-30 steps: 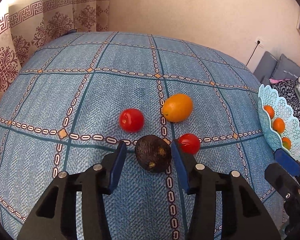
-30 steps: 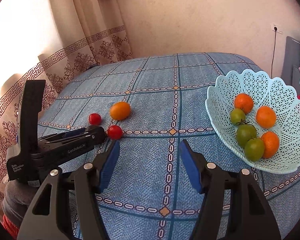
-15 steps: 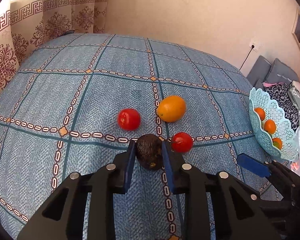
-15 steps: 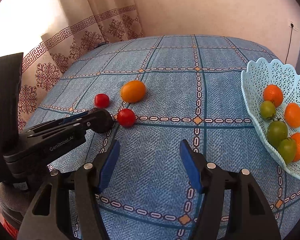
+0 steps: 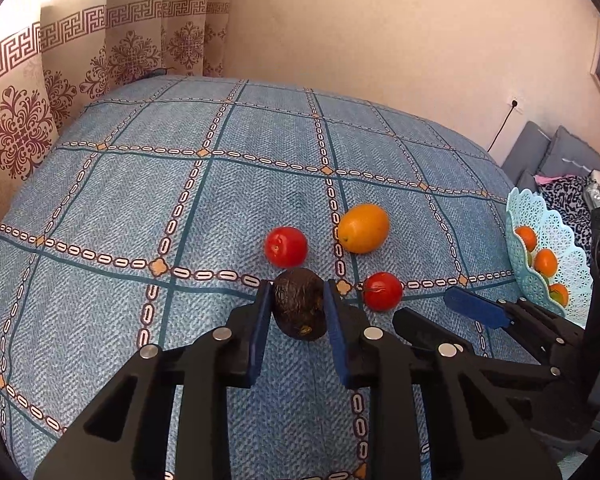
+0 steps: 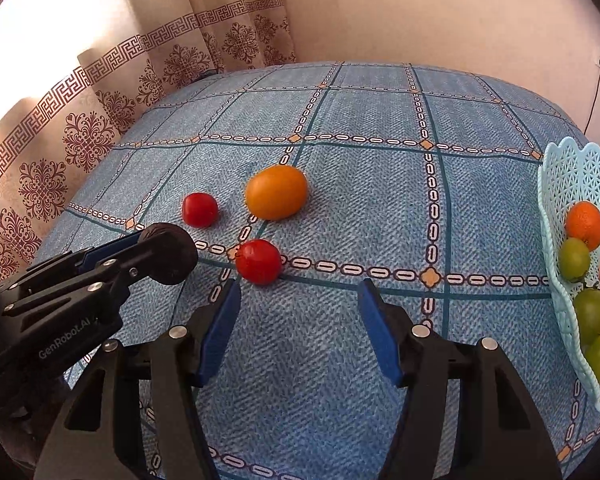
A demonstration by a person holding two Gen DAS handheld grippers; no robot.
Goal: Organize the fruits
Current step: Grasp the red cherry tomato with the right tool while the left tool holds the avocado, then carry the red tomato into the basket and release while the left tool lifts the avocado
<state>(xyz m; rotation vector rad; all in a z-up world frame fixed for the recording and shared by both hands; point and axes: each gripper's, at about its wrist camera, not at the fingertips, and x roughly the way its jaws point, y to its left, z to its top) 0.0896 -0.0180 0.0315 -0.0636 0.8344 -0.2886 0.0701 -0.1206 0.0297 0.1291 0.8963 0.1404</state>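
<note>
My left gripper [image 5: 296,304] is shut on a dark brown avocado [image 5: 300,307], which also shows in the right wrist view [image 6: 170,252] between the left fingers, held just above the blue cloth. Two red tomatoes [image 5: 286,246] [image 5: 382,291] and an orange fruit [image 5: 363,228] lie just beyond it. My right gripper [image 6: 300,304] is open and empty, just short of the nearer tomato [image 6: 259,261]. The other tomato [image 6: 199,209] and the orange fruit [image 6: 276,191] lie farther back. A pale blue lattice basket [image 6: 572,168] at the right holds orange and green fruits.
The table wears a blue checked cloth [image 5: 140,184]. Patterned curtains [image 6: 100,92] hang at the left and a wall stands behind. Grey cushions [image 5: 552,152] lie beyond the table's right edge. The basket also shows in the left wrist view [image 5: 516,224].
My left gripper closed on the avocado and lifted it slightly. My right gripper moved left and forward toward the loose fruits, staying open.
</note>
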